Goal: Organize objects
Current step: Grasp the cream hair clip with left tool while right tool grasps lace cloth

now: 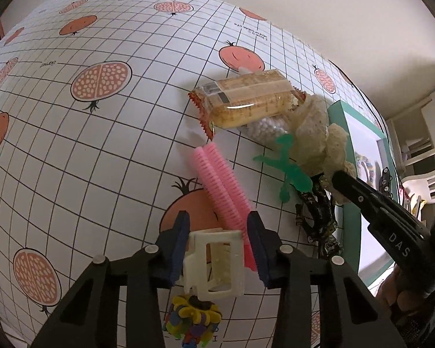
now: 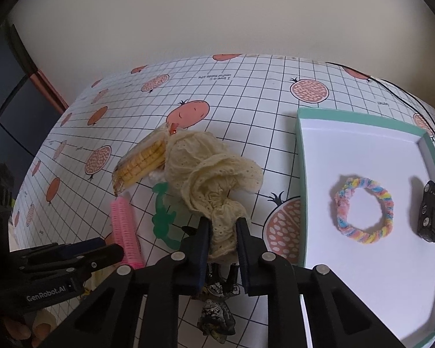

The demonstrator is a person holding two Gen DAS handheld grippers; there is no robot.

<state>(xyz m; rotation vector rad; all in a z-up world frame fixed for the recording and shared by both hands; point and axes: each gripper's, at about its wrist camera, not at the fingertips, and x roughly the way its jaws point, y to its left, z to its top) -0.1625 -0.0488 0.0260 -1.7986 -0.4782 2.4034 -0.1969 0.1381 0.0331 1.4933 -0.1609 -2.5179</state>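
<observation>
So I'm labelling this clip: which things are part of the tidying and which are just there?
Part of the job: cream cloth, white clip, pink roller, cracker pack, green toy, tray holding bracelet and toy car.

Just there: tablecloth, black cable.

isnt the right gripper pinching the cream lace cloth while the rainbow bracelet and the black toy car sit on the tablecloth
One slip: the rainbow bracelet and black toy car lie inside the teal-rimmed box, as the right wrist view shows. The right gripper does pinch the cream lace cloth.
</observation>
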